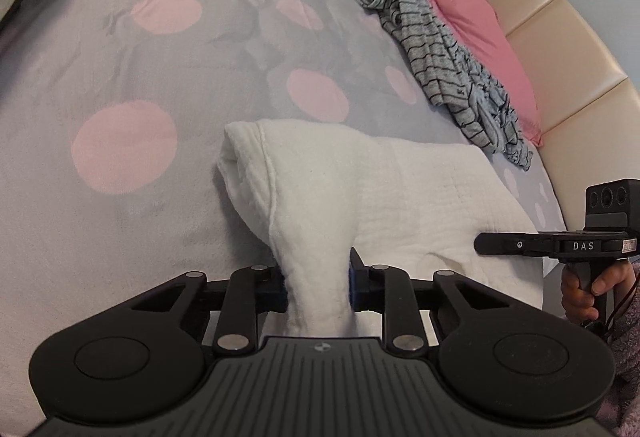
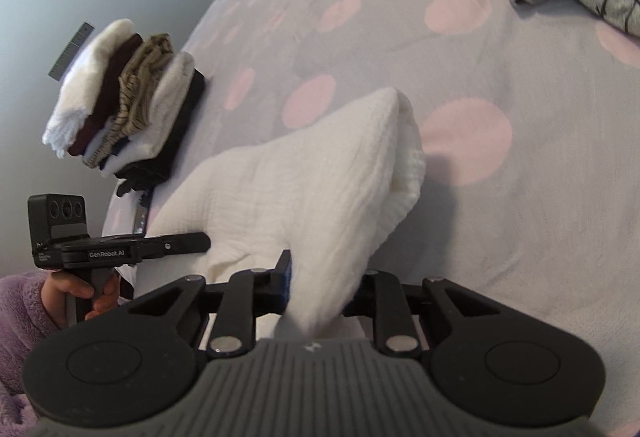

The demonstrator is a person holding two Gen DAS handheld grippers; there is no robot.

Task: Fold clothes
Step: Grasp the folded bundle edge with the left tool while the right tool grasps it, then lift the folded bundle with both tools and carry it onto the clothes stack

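Surface: a grey bedspread with large pale pink dots [image 1: 120, 85] is seen covering the bed in both views.
Task item: a white crinkled-cotton garment [image 1: 316, 197], partly folded, is found lying on the bedspread at the near edge of the bed, with both near corners raised off the surface.
Left gripper: the black two-finger left gripper [image 1: 318, 287] is seen with its blue-padded fingers [image 1: 276, 293] drawn narrow and pressed on a gathered corner of the white garment; the cloth is pinched between them and pulled up into a ridge.
Right gripper: the black two-finger right gripper [image 2: 316, 287] is likewise clamped narrow on the other near corner of the garment [image 2: 320, 189], the cloth rising from the bed to its jaws.
Hands: each gripper handle is held by a hand; the person's left hand [image 2: 86, 291] is shown with a fluffy lilac sleeve [image 2: 20, 317].
Folded stack: a pile of folded clothes in white, maroon, tan stripe and black [image 2: 128, 109] is noted on the bed, well apart from the white garment.
Unfolded item: a crumpled grey garment with dark stripes [image 1: 444, 61] is recorded lying beside a pink pillow [image 1: 484, 37], near a cream padded headboard [image 1: 560, 37].
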